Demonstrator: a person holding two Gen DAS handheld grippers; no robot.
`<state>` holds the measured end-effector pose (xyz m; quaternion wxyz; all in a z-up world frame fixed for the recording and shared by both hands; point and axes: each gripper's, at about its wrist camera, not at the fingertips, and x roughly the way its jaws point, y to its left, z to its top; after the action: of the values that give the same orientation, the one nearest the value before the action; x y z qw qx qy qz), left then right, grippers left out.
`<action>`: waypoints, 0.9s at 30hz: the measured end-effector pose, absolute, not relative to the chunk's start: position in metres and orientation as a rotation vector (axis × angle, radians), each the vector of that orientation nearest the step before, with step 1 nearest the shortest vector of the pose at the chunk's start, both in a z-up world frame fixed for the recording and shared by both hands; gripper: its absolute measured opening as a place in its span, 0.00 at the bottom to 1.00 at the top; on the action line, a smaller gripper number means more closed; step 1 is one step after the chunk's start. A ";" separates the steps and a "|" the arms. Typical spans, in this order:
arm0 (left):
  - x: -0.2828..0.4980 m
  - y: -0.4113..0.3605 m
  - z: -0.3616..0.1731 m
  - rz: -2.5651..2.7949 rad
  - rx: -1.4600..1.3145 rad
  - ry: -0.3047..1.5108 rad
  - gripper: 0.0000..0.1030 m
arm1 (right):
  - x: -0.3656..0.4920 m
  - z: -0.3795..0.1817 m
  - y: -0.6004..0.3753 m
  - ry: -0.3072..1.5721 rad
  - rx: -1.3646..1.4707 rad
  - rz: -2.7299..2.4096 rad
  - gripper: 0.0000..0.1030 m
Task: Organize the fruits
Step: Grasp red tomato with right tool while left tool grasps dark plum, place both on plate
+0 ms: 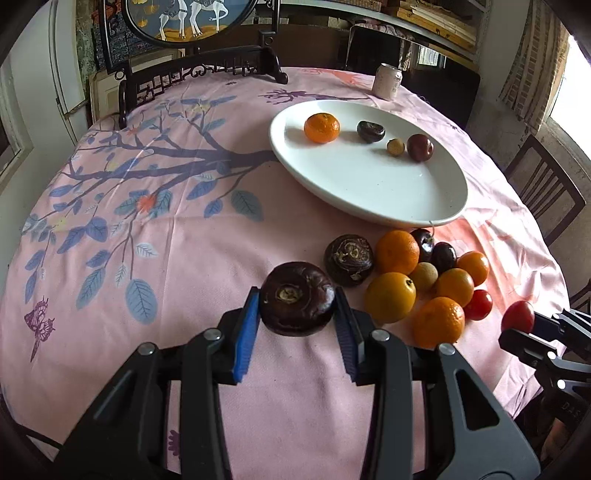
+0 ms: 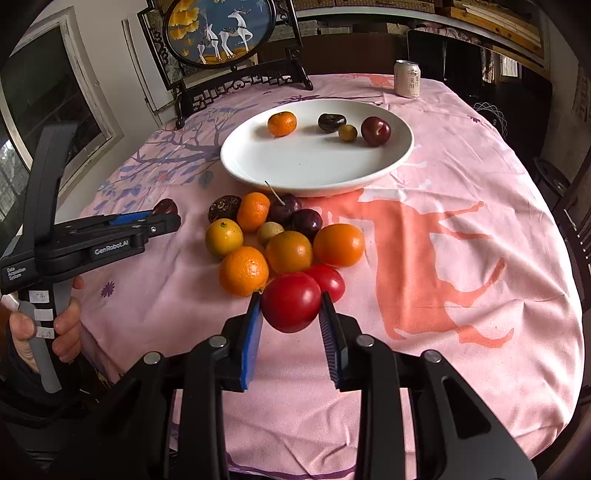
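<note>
My left gripper (image 1: 296,306) is shut on a dark brown water chestnut (image 1: 296,303), held just above the pink tablecloth. My right gripper (image 2: 290,306) is shut on a red tomato (image 2: 290,302); it also shows in the left wrist view (image 1: 518,316). A white oval plate (image 1: 369,195) holds a tangerine (image 1: 321,127), a small water chestnut (image 1: 370,131), a longan (image 1: 395,147) and a dark plum (image 1: 420,147). A pile of fruit (image 2: 288,251) lies in front of the plate: several oranges, plums, a longan, a water chestnut (image 2: 224,208) and another tomato (image 2: 328,280).
A drink can (image 2: 407,78) stands at the table's far edge. A dark wooden stand with a round deer painting (image 2: 221,33) stands at the back left. Chairs (image 1: 546,188) ring the table on the right. The left gripper's body (image 2: 92,240) crosses the right wrist view's left side.
</note>
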<state>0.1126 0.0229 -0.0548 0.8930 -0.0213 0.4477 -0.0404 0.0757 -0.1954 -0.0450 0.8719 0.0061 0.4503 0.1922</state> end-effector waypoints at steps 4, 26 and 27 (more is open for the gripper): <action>0.106 0.020 -0.042 -0.122 -0.050 0.913 0.38 | 0.078 -0.043 -0.195 0.938 0.014 0.401 0.30; 0.290 -0.016 -0.022 -0.069 0.064 0.996 0.39 | 0.260 -0.027 -0.147 0.916 -0.162 0.445 0.30; 0.298 -0.017 -0.027 -0.064 0.058 1.008 0.39 | 0.270 -0.034 -0.146 0.935 -0.167 0.440 0.30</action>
<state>0.2976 -0.0166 -0.0271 0.8749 0.0278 0.4826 -0.0306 0.2705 -0.1457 -0.0336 0.8662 -0.0800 0.4463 0.2099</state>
